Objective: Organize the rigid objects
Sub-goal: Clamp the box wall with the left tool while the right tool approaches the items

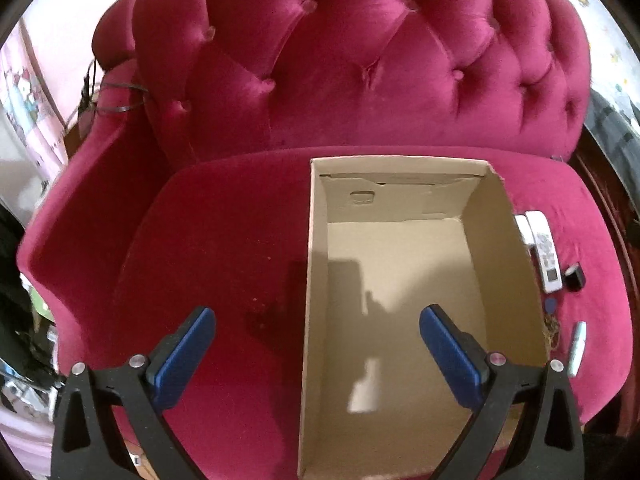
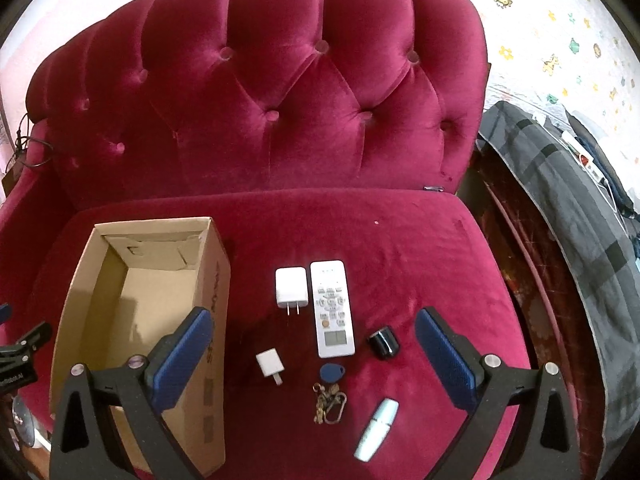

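Both the left gripper (image 1: 316,344) and right gripper (image 2: 314,344) hover agape, holding nothing. On the red sofa seat (image 2: 420,248), an empty cardboard box (image 2: 76,280) lies at 9 o'clock of the remote (image 2: 333,308), chargers (image 2: 291,289), keys (image 2: 330,396) and tube (image 2: 377,429).

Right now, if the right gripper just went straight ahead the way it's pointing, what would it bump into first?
Most likely the white remote. The right gripper has its jaws wide open, with nothing held, and the remote lies on the red sofa seat right between them. The black cap sits close beside it, so depth makes this a guess.
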Action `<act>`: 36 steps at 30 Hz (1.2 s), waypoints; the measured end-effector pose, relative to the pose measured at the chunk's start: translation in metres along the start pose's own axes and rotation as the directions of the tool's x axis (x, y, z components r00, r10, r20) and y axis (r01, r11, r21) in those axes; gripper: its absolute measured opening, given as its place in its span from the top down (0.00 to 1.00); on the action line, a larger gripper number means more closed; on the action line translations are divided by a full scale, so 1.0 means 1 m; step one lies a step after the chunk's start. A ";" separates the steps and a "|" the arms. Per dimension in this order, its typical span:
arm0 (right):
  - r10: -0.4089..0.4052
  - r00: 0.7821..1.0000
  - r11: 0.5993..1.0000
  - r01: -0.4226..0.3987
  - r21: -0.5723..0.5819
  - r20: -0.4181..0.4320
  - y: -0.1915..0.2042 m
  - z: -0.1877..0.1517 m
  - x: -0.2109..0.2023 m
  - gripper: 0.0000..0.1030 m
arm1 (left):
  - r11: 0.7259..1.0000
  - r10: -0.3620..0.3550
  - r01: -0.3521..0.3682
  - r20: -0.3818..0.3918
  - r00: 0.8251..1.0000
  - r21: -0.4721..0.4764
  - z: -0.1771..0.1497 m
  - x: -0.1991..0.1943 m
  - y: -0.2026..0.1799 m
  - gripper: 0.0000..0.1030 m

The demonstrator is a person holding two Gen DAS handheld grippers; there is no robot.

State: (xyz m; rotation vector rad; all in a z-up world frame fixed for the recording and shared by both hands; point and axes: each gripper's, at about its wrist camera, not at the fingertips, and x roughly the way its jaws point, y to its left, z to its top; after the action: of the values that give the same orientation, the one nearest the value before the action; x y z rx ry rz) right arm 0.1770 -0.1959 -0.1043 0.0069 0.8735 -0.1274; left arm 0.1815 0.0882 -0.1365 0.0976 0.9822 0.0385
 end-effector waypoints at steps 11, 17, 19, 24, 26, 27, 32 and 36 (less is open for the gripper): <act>-0.017 0.999 1.000 0.018 0.013 -0.040 -0.005 -0.012 0.041 0.00 | 0.999 -0.028 0.029 -0.034 0.999 0.021 -0.001 0.062 0.005 0.00; -0.025 0.998 0.999 0.027 0.035 -0.060 -0.008 -0.018 0.052 0.00 | 0.996 -0.082 0.083 -0.050 0.995 0.023 0.001 0.073 0.002 0.26; -0.026 0.998 0.999 0.027 0.019 -0.057 -0.005 -0.018 0.051 0.00 | 0.996 -0.084 0.086 -0.072 0.994 0.025 0.000 0.079 0.002 0.41; -0.040 0.998 0.999 0.041 0.016 -0.043 -0.006 -0.021 0.049 0.00 | 0.996 -0.094 0.094 -0.093 0.991 0.001 -0.004 0.087 0.004 0.74; -0.042 0.998 0.999 0.043 0.016 -0.049 -0.007 -0.023 0.050 0.00 | 0.997 -0.080 0.080 -0.079 0.994 0.000 -0.006 0.087 0.005 0.82; -0.045 0.998 0.999 0.046 0.012 -0.053 -0.007 -0.024 0.051 0.00 | 0.997 -0.076 0.076 -0.075 0.994 -0.006 -0.006 0.088 0.005 0.84; -0.059 0.997 0.998 0.059 0.010 -0.050 -0.013 -0.027 0.050 0.00 | 0.997 -0.075 0.073 -0.061 0.995 -0.028 -0.008 0.090 0.009 0.85; -0.071 0.996 0.997 0.072 0.015 -0.052 -0.021 -0.027 0.051 0.00 | 0.997 -0.070 0.069 -0.058 0.996 -0.028 -0.009 0.090 0.009 0.85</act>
State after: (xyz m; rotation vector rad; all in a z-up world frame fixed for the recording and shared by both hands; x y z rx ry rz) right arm 0.1863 -0.2203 -0.1599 -0.0049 0.9248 -0.2024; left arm 0.2241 0.1051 -0.2151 0.0390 1.0430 -0.0100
